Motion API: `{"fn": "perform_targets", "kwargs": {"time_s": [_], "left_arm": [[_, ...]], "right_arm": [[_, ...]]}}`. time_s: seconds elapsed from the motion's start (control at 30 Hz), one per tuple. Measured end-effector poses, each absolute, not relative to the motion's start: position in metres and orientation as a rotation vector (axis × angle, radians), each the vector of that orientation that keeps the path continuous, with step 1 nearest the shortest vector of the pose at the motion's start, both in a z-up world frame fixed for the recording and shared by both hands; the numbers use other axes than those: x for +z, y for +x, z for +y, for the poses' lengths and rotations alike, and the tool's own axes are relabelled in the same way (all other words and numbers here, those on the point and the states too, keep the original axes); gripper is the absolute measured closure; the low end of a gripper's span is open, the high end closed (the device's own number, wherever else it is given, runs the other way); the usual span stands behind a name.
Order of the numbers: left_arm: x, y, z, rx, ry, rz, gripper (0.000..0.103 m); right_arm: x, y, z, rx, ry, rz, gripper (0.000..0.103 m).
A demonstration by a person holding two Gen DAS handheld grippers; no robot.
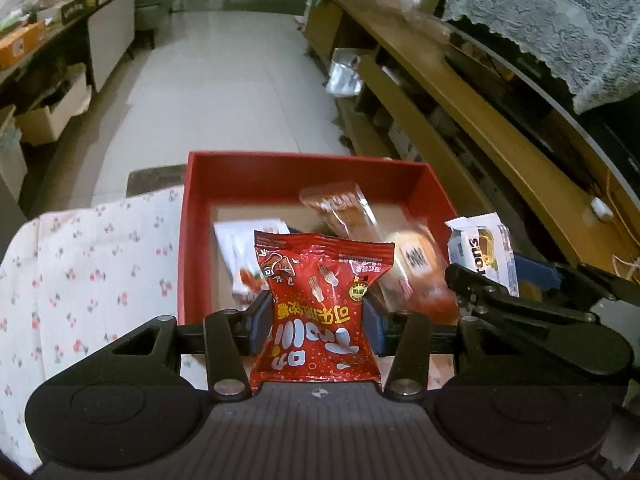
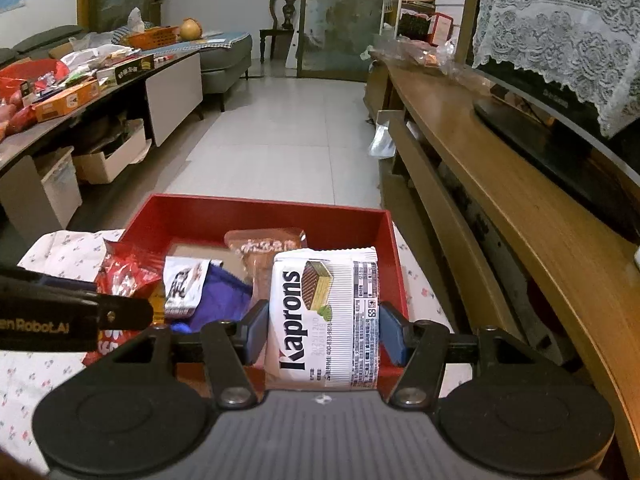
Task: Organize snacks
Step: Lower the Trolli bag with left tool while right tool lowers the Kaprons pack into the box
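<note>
Here the left gripper pinches a red candy packet and the right gripper clamps a Kaprons wafer pack, both over the red box holding other, partly blurred snacks.

Dim warm indoor light, fisheye bend + dark vignette at corners, left view w/ slight motion blur

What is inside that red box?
The red box holds an orange-brown snack packet, a white packet, something purple and a bare patch of floor. The Kaprons wafer pack hides the near right corner.
</note>
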State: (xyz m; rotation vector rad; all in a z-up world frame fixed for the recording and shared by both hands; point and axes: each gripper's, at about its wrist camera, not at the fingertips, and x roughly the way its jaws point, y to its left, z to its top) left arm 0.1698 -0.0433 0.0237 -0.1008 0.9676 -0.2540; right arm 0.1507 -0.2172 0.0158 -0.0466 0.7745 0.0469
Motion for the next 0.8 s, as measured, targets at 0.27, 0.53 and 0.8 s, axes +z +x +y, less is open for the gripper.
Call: {"fn": "perform_targets", "kwargs": {"time_s": [0.27,0.53,0.8], "left_arm": [[0.013,0.202,-0.042,-0.204,-0.109,0.966,0.048],[0.003,0.216,-0.041,-0.190,-0.119,0.981,0.049],[0.007,0.212,-0.041,-0.185,-0.109,0.973,0.033]], "right_arm": [[0.002,0.183,-0.223,0.080,0.022,0.802,0.039],[-0.012,0.204,-0.231,0.109,0.078,0.856,0.039],[-0.010,0.202,-0.230,0.103,0.051,0.823,0.026]]}}
